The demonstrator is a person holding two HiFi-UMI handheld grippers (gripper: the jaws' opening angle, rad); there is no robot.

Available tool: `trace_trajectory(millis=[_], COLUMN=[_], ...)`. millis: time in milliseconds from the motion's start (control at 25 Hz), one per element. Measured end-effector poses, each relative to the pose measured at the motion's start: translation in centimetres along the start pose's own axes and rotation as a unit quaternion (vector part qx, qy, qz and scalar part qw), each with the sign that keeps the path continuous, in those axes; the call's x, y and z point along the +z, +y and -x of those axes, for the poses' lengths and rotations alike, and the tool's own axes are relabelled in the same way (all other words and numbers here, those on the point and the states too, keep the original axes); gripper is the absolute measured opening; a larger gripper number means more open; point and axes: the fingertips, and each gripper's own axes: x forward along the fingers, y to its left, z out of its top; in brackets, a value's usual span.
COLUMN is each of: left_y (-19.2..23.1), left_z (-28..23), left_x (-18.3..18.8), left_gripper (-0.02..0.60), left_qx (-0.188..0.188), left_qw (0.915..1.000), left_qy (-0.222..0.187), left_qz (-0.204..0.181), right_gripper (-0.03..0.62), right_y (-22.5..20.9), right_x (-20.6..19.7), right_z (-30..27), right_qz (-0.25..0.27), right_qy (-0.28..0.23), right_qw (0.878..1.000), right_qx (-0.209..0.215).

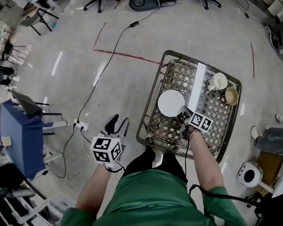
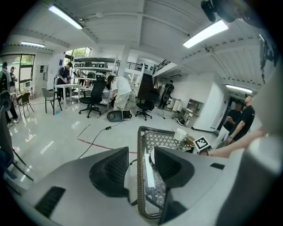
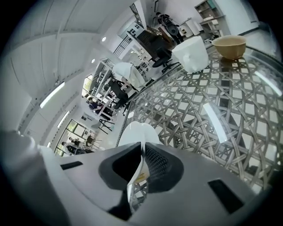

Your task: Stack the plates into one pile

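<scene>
A round white plate (image 1: 171, 102) hangs just over the near left part of the wicker table (image 1: 224, 139) with its glass top. My right gripper (image 1: 184, 115) is shut on the plate's near rim. In the right gripper view the plate (image 3: 136, 131) rises thin and edge-on out of the closed jaws (image 3: 140, 170). My left gripper (image 1: 115, 124) is off the table's left side, over the floor, open and empty. In the left gripper view its jaws (image 2: 139, 170) stand apart, with the table's corner (image 2: 140, 176) showing between them.
A white cup (image 1: 218, 80) and a tan bowl (image 1: 231, 96) stand at the table's far right; the right gripper view has the cup (image 3: 193, 53) and bowl (image 3: 229, 45) too. On the floor lie a power strip (image 1: 80, 125) and cable. A blue seat (image 1: 19, 135) stands at left.
</scene>
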Motion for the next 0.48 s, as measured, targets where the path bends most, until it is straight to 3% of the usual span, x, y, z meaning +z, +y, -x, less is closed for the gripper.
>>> trace_trajectory(millis=[280,480], left_y=[-0.6,-1.2], left_z=[-0.3,-0.8], left_x=[0.3,0.7], left_gripper=[0.190,0.190], left_qx=[-0.001,-0.005], left_qw=[1.0000,1.0000], left_qy=[0.002,0.000], left_qz=[-0.004,-0.003], right_gripper=[0.042,0.157], right_y=[-0.3,0.3], right_x=[0.0,0.3], right_z=[-0.5,-0.4], right_qz=[0.057,0.176], right_qy=[0.024,0.054], right_qw=[0.997,0.979], right_qx=[-0.037,-0.087])
